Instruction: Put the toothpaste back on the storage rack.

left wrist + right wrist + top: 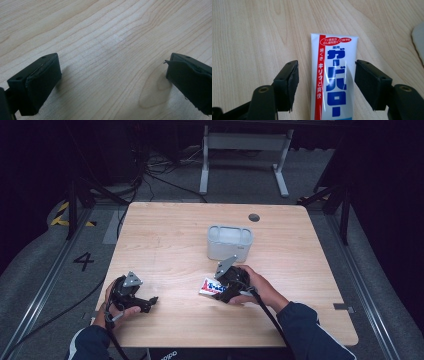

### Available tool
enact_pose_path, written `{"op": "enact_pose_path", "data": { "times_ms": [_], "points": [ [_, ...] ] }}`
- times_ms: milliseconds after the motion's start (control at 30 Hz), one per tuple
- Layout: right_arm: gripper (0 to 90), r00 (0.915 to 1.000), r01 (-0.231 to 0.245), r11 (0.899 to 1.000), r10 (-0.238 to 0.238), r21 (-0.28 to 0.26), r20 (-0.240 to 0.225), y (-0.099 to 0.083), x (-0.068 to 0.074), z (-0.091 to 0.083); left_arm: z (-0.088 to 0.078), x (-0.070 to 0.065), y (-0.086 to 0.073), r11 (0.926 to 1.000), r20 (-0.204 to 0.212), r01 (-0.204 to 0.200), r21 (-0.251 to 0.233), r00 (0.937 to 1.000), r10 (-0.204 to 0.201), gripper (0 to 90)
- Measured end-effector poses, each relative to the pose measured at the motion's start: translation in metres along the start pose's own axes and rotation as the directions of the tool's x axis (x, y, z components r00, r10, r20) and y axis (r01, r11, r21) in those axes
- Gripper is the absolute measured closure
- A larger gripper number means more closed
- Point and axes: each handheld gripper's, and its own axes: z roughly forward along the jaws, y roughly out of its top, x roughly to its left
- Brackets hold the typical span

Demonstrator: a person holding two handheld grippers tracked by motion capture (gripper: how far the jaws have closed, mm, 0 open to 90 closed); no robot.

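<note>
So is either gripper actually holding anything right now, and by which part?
Nothing is held. The right gripper straddles the toothpaste tube, pads short of its sides; the left gripper is open over bare table.

toothpaste tube [334,80]: white, red stripe, blue lettering
table [165,235]: light wood grain
holder [229,242]: pale grey
right gripper [325,83]: black

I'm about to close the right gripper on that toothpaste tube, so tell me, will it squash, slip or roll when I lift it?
The toothpaste tube looks like soft glossy plastic, so it will probably dent under the pads and may slip a little. It lies flat on the table with a flat crimped end, so rolling seems unlikely. The right gripper straddles it, not yet pressing.
</note>
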Motion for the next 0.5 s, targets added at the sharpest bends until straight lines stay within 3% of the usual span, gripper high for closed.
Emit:
{"op": "enact_pose_path", "data": {
  "times_ms": [233, 500],
  "points": [
    [36.7, 0.9999, -0.012, 0.998, 0.012, 0.054, -0.004, 0.005, -0.001, 0.005, 0.0, 0.0, 0.0, 1.0, 0.0, -0.001, 0.0, 1.0, 0.001, 0.2],
    [35.8, 0.9996, -0.026, 0.986, 0.027, 0.162, -0.001, 0.009, -0.006, 0.019, 0.0, 0.0, 0.0, 1.0, 0.0, -0.001, 0.0, 1.0, 0.001, 0.2]
  ]
}}
